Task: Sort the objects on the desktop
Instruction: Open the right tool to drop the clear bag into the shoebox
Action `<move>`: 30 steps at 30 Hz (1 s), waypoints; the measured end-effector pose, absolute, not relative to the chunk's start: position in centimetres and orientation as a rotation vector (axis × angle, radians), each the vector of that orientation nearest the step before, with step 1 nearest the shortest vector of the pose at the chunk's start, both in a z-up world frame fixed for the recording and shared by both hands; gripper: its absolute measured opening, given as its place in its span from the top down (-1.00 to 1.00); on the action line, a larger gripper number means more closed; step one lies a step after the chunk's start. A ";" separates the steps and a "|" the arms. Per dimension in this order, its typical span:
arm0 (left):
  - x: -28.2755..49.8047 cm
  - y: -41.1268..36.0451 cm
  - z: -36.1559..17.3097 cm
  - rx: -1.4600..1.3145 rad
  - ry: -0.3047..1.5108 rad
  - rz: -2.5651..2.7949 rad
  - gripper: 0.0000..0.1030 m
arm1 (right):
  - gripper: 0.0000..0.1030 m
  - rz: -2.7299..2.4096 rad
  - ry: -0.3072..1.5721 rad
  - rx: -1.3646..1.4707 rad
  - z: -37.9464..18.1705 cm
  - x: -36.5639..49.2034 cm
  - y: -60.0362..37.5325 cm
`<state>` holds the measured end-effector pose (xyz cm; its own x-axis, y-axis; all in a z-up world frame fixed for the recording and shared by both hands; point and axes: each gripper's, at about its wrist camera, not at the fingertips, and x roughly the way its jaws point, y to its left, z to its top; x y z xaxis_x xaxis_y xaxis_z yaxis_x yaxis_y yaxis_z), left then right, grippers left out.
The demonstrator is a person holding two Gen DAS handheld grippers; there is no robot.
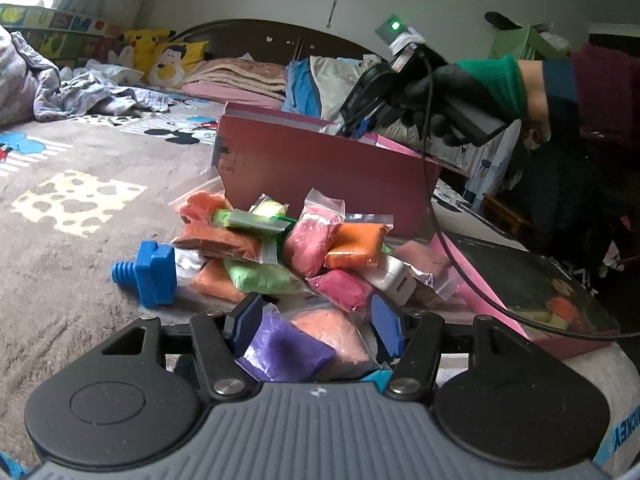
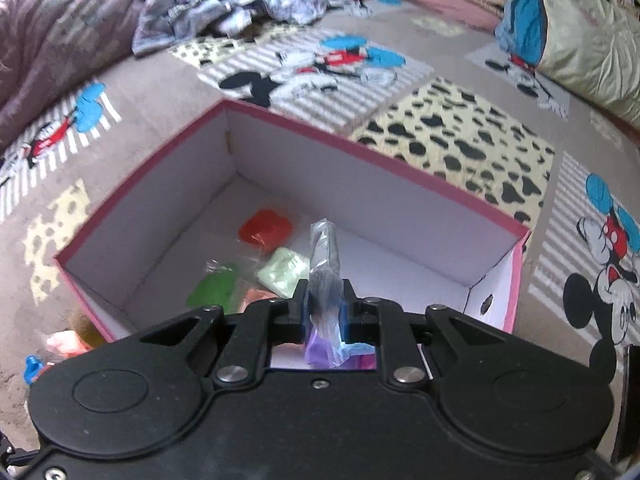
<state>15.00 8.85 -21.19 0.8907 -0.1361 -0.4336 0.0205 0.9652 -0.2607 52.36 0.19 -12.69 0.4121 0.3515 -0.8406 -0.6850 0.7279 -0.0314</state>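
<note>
A pile of small clay bags [image 1: 312,248] in orange, pink and green lies on the bedspread in front of a pink box [image 1: 320,176]. My left gripper [image 1: 316,326] sits at the pile's near edge. Its blue pads hold a purple clay bag [image 1: 284,348], with a peach bag [image 1: 336,336] squeezed in beside it. A gloved hand holds my right gripper [image 1: 348,128] over the box. In the right wrist view, the right gripper [image 2: 324,304] is shut on a clear bag of purple clay [image 2: 325,256] above the open box [image 2: 400,208]. Red [image 2: 266,226], pale green [image 2: 284,270] and green [image 2: 212,290] bags lie inside.
A blue toy bolt [image 1: 148,272] lies left of the pile and a white charger plug [image 1: 392,280] sits at its right side. A pink-framed dark board [image 1: 520,280] lies to the right with a black cable [image 1: 440,220] hanging across it. Pillows, blankets and plush toys lie behind.
</note>
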 end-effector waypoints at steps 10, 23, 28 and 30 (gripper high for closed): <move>15.0 8.8 -21.2 -0.255 0.464 -0.096 -0.15 | 0.74 0.636 1.013 -0.388 -14.3 53.6 1.0; 14.9 8.3 -21.2 -0.240 0.453 -0.118 -0.15 | 0.25 0.625 0.903 -0.272 -10.7 52.1 -2.9; 14.9 8.0 -21.1 -0.240 0.449 -0.123 -0.15 | 0.15 0.654 0.836 -0.215 -8.5 49.4 -5.5; 14.9 7.9 -21.2 -0.239 0.450 -0.123 -0.15 | 0.03 0.661 0.813 -0.174 -8.0 47.9 -7.1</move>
